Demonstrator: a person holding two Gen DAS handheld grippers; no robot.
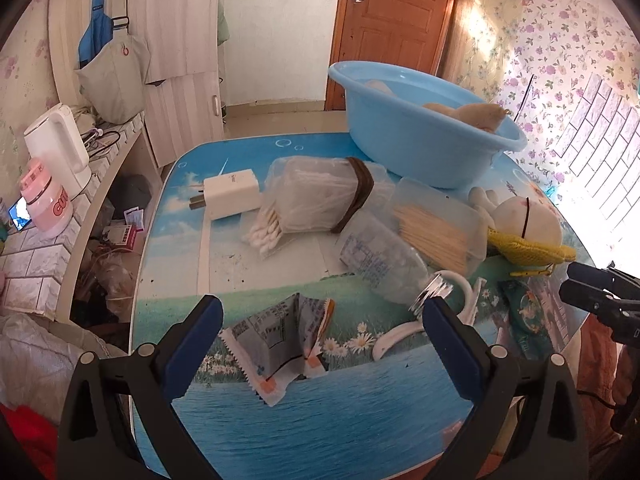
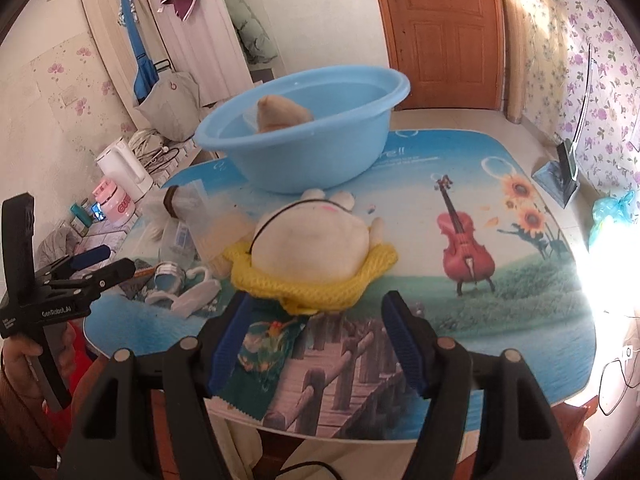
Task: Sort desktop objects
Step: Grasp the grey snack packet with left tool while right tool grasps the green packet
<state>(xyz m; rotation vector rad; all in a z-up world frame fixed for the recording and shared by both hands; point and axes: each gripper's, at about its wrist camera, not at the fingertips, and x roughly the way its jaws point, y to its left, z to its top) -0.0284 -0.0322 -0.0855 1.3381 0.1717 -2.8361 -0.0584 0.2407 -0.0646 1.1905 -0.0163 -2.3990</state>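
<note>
Here we hold both grippers' fingers wide, gripping nothing: left gripper (image 1: 322,328) over a near sachet (image 1: 280,346), right gripper (image 2: 314,330) before the doll (image 2: 316,248); basin (image 2: 304,148) far.

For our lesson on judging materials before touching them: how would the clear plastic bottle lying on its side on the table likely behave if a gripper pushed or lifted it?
The clear plastic bottle lies on its side, so a sideways push would probably roll it. It looks thin-walled and may be empty, so likely light and apt to dent when squeezed. Its smooth plastic could slip between the open left gripper's pads.
</note>
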